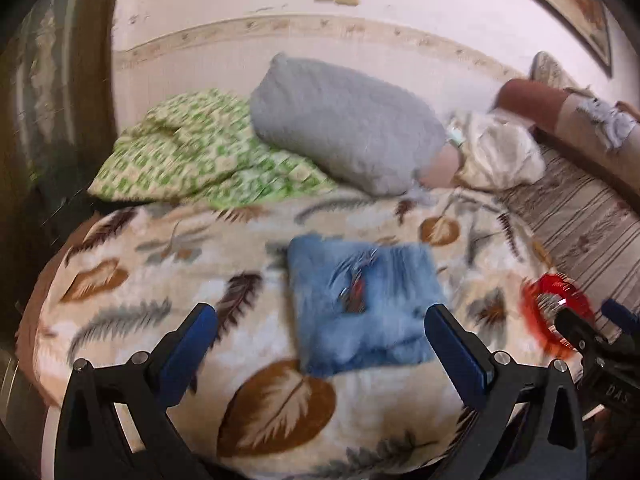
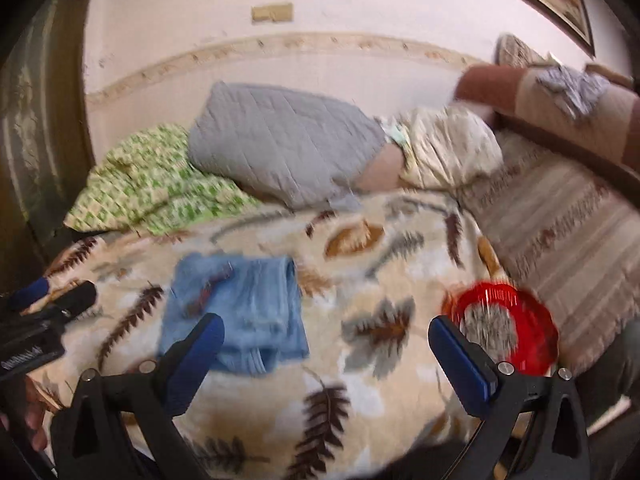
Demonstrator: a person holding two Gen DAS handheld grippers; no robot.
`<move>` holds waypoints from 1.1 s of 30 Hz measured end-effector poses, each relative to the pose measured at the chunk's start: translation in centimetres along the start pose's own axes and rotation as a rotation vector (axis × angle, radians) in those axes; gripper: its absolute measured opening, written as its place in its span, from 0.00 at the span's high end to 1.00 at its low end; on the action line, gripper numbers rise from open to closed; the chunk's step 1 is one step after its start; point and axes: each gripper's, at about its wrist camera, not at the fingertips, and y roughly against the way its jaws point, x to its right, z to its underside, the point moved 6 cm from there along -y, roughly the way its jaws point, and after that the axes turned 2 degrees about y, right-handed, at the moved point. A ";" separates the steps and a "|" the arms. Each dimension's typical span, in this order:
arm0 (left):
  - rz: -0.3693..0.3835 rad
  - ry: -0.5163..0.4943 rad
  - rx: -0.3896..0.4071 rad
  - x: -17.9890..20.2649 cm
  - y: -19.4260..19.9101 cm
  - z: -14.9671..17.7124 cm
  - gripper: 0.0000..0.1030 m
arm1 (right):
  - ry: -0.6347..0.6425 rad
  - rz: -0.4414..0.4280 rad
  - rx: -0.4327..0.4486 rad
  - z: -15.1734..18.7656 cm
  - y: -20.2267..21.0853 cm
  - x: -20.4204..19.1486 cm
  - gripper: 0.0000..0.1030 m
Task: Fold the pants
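Note:
The blue denim pants lie folded into a small square on the feather-print blanket. My left gripper is open and empty, held above the near edge of the pants. In the right wrist view the pants lie left of centre. My right gripper is open and empty, above the blanket just right of the pants. The right gripper also shows at the right edge of the left wrist view, and the left gripper at the left edge of the right wrist view.
A red plastic dish sits on the blanket to the right; it also shows in the left wrist view. A grey quilted pillow, a green patterned cushion and a cream bundle lie against the far wall. A striped couch seat is at right.

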 end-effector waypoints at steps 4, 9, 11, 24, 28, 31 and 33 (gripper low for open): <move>-0.022 -0.042 -0.067 0.0 -1.0 3.3 0.00 | -0.067 -0.019 -0.069 3.9 -1.4 0.4 0.00; -0.035 -0.101 -0.036 0.5 0.0 3.8 0.00 | -0.035 -0.007 -0.074 5.1 -1.2 0.3 0.00; -0.040 -0.092 -0.048 0.3 0.0 4.0 0.00 | -0.021 -0.014 -0.065 4.9 -0.9 0.1 0.00; -0.009 -0.088 -0.054 0.8 -0.1 4.4 0.00 | 0.006 -0.031 -0.051 4.9 -0.5 -0.5 0.00; -0.005 -0.054 -0.055 0.3 -0.2 4.3 0.00 | 0.008 -0.029 -0.052 4.9 -0.6 -0.5 0.00; -0.004 -0.036 -0.056 -0.1 -0.2 4.4 0.00 | 0.006 -0.025 -0.056 5.0 -0.8 -0.5 0.00; -0.005 -0.030 -0.057 -0.3 -0.3 4.4 0.00 | 0.008 -0.024 -0.058 5.1 -0.8 -0.6 0.00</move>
